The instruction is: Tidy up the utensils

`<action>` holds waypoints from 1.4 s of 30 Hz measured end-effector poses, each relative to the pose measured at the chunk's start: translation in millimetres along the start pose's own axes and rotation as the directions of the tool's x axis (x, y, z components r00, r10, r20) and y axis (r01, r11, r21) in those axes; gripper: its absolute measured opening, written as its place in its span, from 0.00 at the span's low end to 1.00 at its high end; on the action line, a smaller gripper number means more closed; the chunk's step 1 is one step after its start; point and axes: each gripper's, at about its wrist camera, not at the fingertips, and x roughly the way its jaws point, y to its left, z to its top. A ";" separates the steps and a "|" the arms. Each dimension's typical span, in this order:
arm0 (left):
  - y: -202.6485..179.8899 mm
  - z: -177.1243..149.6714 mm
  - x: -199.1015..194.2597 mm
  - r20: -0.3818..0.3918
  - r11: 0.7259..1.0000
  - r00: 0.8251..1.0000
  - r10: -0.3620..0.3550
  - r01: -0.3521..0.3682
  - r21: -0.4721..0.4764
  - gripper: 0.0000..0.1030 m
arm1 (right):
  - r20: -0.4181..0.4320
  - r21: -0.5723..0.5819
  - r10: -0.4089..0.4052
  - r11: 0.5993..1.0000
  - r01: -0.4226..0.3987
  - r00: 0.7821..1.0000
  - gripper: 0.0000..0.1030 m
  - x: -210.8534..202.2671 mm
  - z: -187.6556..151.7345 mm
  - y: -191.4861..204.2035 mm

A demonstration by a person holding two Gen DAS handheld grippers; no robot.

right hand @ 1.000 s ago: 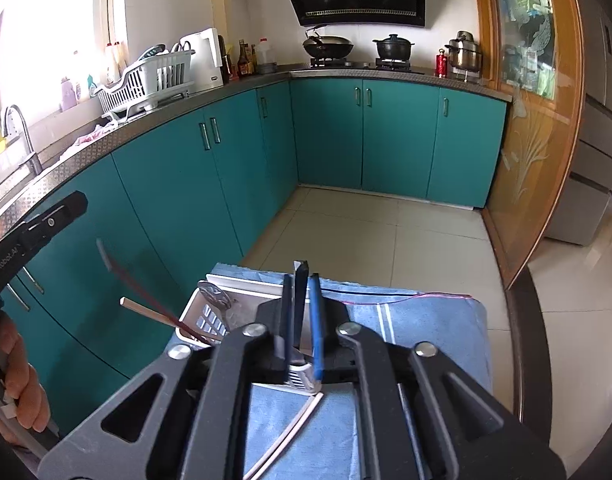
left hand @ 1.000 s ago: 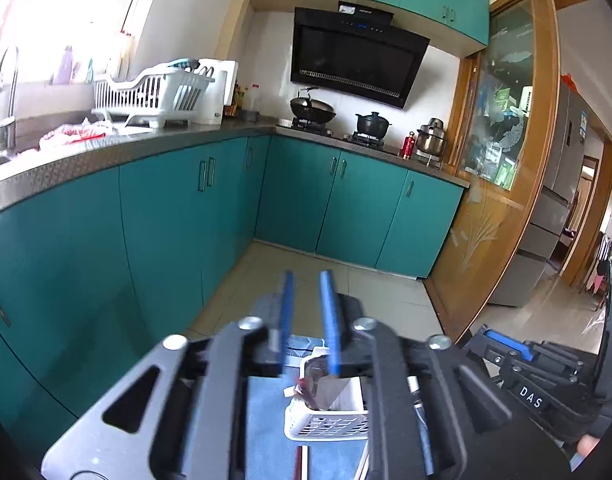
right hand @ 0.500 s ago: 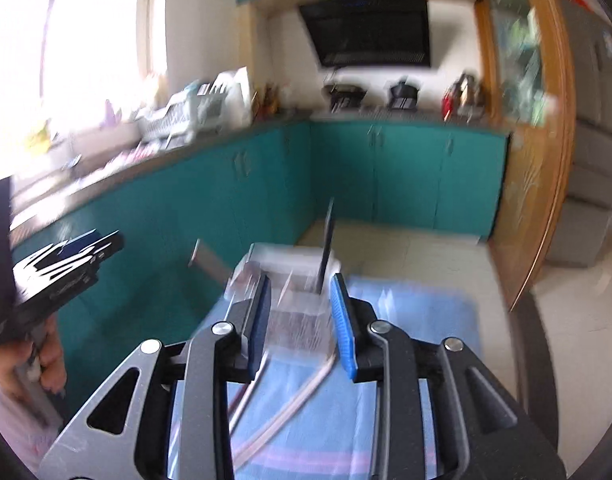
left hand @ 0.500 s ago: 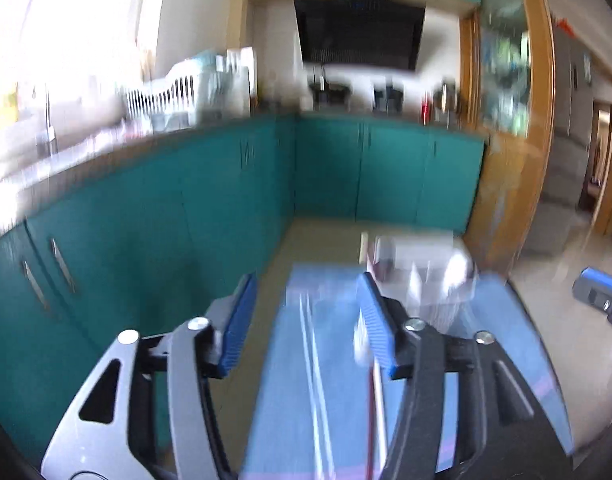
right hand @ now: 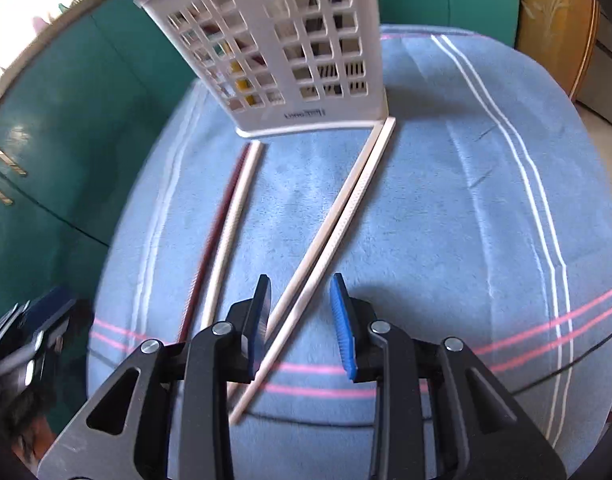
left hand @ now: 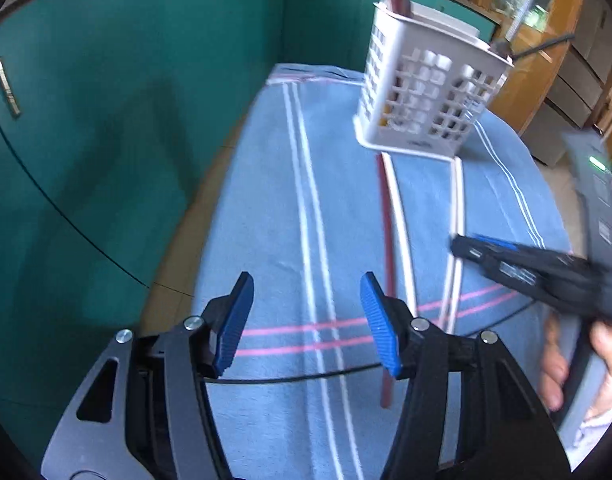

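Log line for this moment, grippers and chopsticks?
left gripper: open, empty | right gripper: open over pale chopstick pair | caddy: upright on towel

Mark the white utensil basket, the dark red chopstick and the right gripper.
white utensil basket [right hand: 290,60]: right wrist view, front lattice wall.
dark red chopstick [left hand: 387,248]: left wrist view, mid-shaft.
right gripper [right hand: 302,320]: right wrist view, between its fingertips.

White plastic basket [right hand: 290,60]; fuzzy matt towel [right hand: 426,220]; chopsticks [right hand: 334,216] perhaps plastic.

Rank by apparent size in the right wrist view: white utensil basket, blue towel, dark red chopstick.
1. blue towel, fills most of the view.
2. white utensil basket.
3. dark red chopstick, thinnest, though nearly as long as the basket.
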 end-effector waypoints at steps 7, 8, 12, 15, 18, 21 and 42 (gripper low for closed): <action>-20.0 -7.1 14.0 -0.046 0.999 0.999 -0.019 0.021 0.048 0.56 | 0.016 -0.100 -0.137 0.985 0.138 0.990 0.19 11.3 4.7 18.1; -21.2 -7.8 15.8 -0.051 0.999 0.999 -0.020 0.023 0.049 0.57 | 0.012 -0.105 -0.127 0.986 0.127 0.992 0.19 7.9 2.6 15.3; -24.6 -10.7 24.3 -0.070 0.998 0.997 -0.025 0.029 0.051 0.57 | -0.013 -0.081 -0.052 0.995 0.050 0.999 0.09 -7.4 -13.6 -9.5; -28.1 -11.7 26.1 -0.075 0.998 0.997 -0.032 0.036 0.054 0.57 | 0.026 -0.022 -0.027 0.999 0.028 0.999 0.06 -29.7 -25.7 -37.2; -32.8 -11.0 24.8 -0.072 0.997 0.997 -0.040 0.044 0.063 0.58 | 0.069 0.037 -0.026 0.999 0.024 0.997 0.06 -51.9 -31.4 -59.2; -37.7 -11.5 25.8 -0.071 0.996 0.997 -0.042 0.047 0.077 0.61 | 0.123 0.062 -0.018 0.998 0.010 0.992 0.07 -77.1 -41.2 -71.0; -65.8 -9.3 56.9 -0.113 0.986 0.994 0.014 0.005 0.166 0.43 | 0.037 0.015 -0.158 0.987 0.157 0.987 0.47 -36.3 -64.4 -63.6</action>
